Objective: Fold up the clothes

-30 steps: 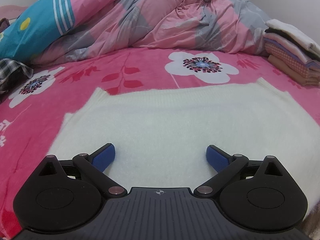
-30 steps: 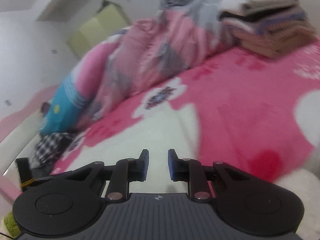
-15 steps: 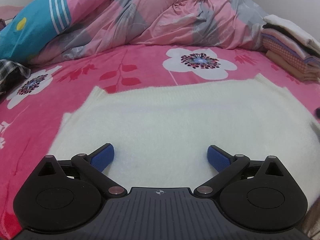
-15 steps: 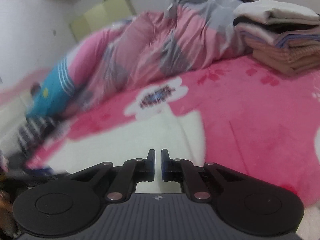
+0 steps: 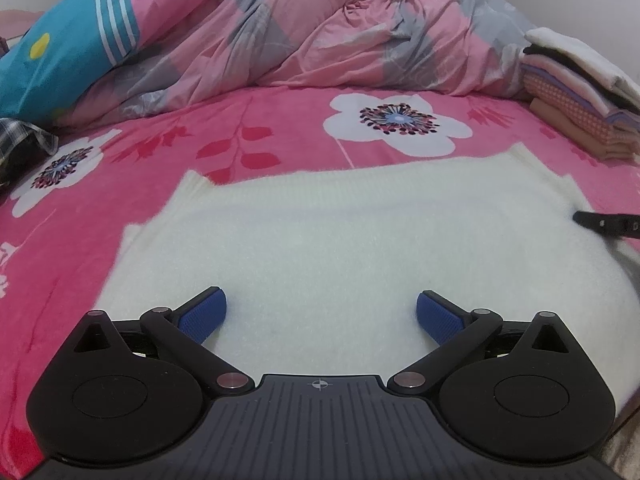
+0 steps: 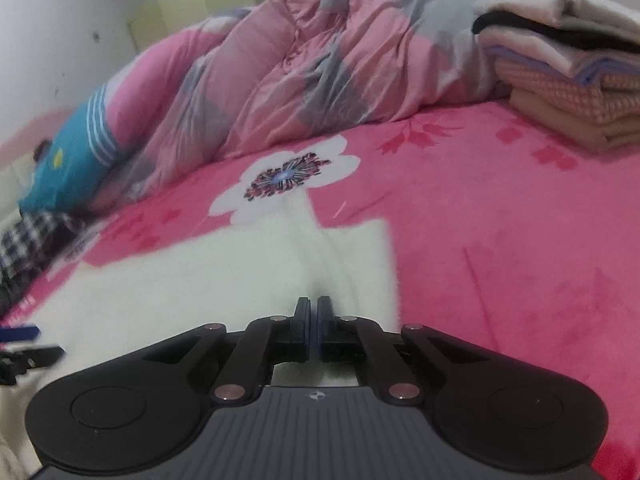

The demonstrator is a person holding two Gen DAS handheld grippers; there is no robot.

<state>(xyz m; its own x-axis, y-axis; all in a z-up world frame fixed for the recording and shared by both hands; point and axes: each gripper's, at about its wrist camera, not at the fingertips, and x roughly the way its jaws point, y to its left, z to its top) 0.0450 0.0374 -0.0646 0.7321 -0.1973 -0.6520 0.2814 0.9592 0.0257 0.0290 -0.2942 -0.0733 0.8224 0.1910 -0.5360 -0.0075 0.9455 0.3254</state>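
Observation:
A white fuzzy sweater [image 5: 340, 240] lies spread flat on the pink flowered bedsheet [image 5: 280, 136]. My left gripper [image 5: 322, 312] hovers over its near part, wide open, with nothing between the blue pads. My right gripper [image 6: 314, 308] is shut, and its tips rest on the sweater [image 6: 200, 280] near the right edge, where the fabric shows a small dimple and a crease. No cloth shows between its pads. In the left wrist view the right gripper's finger [image 5: 604, 226] reaches in from the right edge. The left gripper [image 6: 18, 340] shows at the far left of the right wrist view.
A stack of folded clothes [image 5: 576, 92] sits at the bed's right side. A crumpled pink and grey quilt [image 5: 320, 28] and a blue pillow [image 5: 60, 60] fill the back. A checked garment [image 5: 20, 140] lies at the left edge.
My right gripper has shut fully and has moved in and down onto the sweater's right part. The left gripper has stayed open in place.

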